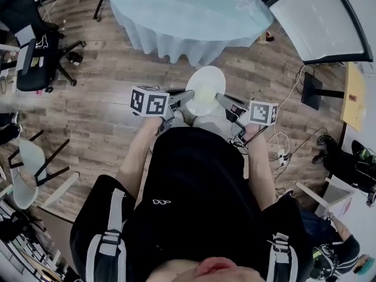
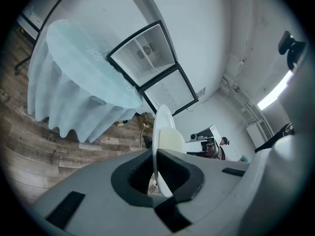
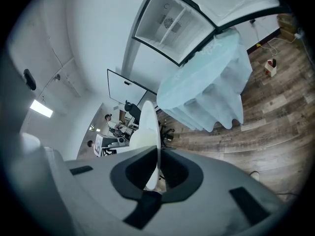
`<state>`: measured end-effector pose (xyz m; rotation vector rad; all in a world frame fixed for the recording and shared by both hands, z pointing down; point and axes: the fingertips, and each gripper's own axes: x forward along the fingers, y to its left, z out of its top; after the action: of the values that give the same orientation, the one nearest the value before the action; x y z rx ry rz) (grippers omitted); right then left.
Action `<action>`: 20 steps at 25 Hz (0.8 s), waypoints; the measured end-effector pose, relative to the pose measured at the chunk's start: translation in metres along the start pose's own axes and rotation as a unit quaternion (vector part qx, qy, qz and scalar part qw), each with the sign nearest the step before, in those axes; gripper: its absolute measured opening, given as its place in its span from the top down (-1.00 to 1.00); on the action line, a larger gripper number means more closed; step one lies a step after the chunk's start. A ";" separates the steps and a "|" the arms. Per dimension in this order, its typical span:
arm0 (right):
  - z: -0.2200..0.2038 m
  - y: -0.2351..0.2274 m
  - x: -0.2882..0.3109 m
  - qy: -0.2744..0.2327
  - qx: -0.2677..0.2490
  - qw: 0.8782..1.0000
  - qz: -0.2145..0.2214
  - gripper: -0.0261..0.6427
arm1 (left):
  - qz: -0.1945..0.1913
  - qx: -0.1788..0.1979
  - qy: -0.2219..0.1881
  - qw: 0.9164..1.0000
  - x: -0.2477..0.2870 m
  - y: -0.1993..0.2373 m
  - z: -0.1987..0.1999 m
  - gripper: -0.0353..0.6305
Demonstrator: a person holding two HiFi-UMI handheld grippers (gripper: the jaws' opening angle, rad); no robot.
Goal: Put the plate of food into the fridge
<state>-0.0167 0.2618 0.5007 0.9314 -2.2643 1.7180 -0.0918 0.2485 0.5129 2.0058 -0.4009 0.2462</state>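
A white plate (image 1: pixel 207 84) with a pale yellow piece of food (image 1: pixel 201 102) on it is carried over the wooden floor. My left gripper (image 1: pixel 187 97) is shut on its left rim and my right gripper (image 1: pixel 220 98) is shut on its right rim. In the left gripper view the plate (image 2: pixel 158 136) stands edge-on between the jaws, the food (image 2: pixel 173 140) on its right face. The right gripper view shows the plate (image 3: pixel 150 127) edge-on too. The fridge (image 1: pixel 320 19), doors open, stands at the upper right, seen also as the fridge (image 2: pixel 152 65) and the fridge (image 3: pixel 177 26).
A round table with a light blue cloth (image 1: pixel 188 13) stands just ahead of the plate. An office chair (image 1: pixel 32 46) is at the left, a white chair (image 1: pixel 29 169) lower left. Cables and a power strip (image 1: pixel 282 154) lie on the floor at the right.
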 end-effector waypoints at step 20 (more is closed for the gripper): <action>0.059 -0.029 -0.010 -0.009 0.006 1.000 0.013 0.85 | 0.009 0.001 -0.019 1.000 0.043 0.007 0.051 0.84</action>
<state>0.0217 0.2074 0.5001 0.9285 -2.2902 1.7432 -0.0544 0.1923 0.5100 2.0122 -0.4435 0.2214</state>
